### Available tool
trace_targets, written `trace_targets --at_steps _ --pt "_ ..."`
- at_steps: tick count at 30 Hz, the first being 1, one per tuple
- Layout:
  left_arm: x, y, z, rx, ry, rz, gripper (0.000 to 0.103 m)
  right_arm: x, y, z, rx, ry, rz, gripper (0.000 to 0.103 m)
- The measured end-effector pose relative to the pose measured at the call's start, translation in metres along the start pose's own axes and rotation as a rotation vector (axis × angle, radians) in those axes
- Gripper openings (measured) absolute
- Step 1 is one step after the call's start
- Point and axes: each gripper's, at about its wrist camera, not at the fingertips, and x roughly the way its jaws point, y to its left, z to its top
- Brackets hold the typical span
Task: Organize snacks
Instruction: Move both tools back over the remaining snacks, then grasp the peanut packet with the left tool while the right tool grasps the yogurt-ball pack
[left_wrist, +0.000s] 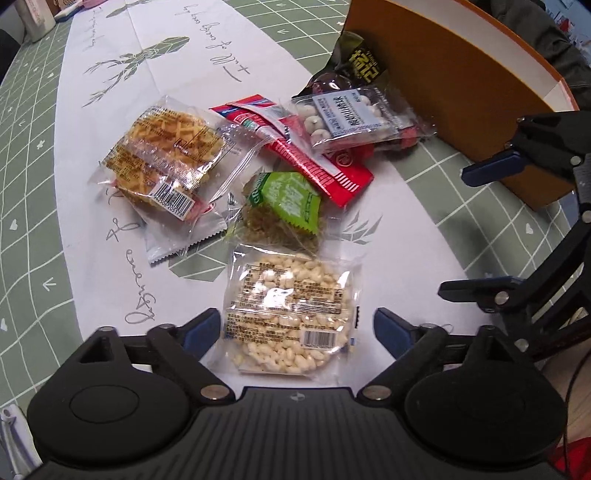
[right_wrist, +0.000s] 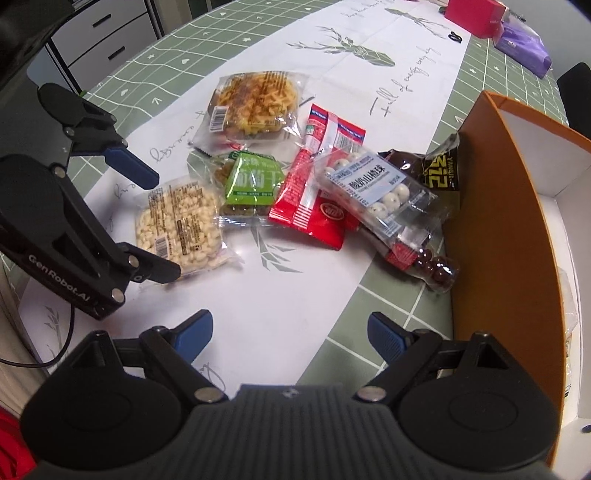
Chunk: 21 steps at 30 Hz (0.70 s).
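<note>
Each gripper (left_wrist: 297, 326) was built of matte black plastic with two round domed housings flanking a ribbed centre plate. Angular black linkage arms carried silver pivot screws and ended in blue ribbed finger pads (right_wrist: 384, 334). The left gripper (right_wrist: 149, 225) bore white "GenRobot.AI" lettering and a thin black cable.
</note>
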Motion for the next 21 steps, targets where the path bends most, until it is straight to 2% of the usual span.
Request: trace_targets --at_steps 4,8,11,14,18,21 --pt "0.006 0.002 -0.004 0.011 -0.014 -0.014 0.103 0.008 -0.003 0.003 0.002 0.011 -0.008 0.089" --pt "0.013 0.002 -0.006 0.013 -0.003 0.011 0.103 0.013 -0.006 0.009 -0.009 0.01 -0.031 0.089" --pt "0.018 0.002 -0.009 -0.007 0.015 0.019 0.103 0.012 -0.008 0.011 -0.022 0.0 -0.039 0.089" --pt "0.021 0.004 -0.011 -0.045 -0.001 0.026 0.103 0.008 -0.011 0.013 -0.038 -0.018 -0.041 0.089" --pt "0.02 0.004 -0.012 -0.058 -0.005 0.038 0.103 -0.003 -0.009 0.016 -0.123 -0.066 -0.065 0.088" --pt "0.021 0.0 -0.011 -0.04 0.008 0.055 0.103 -0.012 -0.004 0.021 -0.249 -0.103 -0.131 0.089"
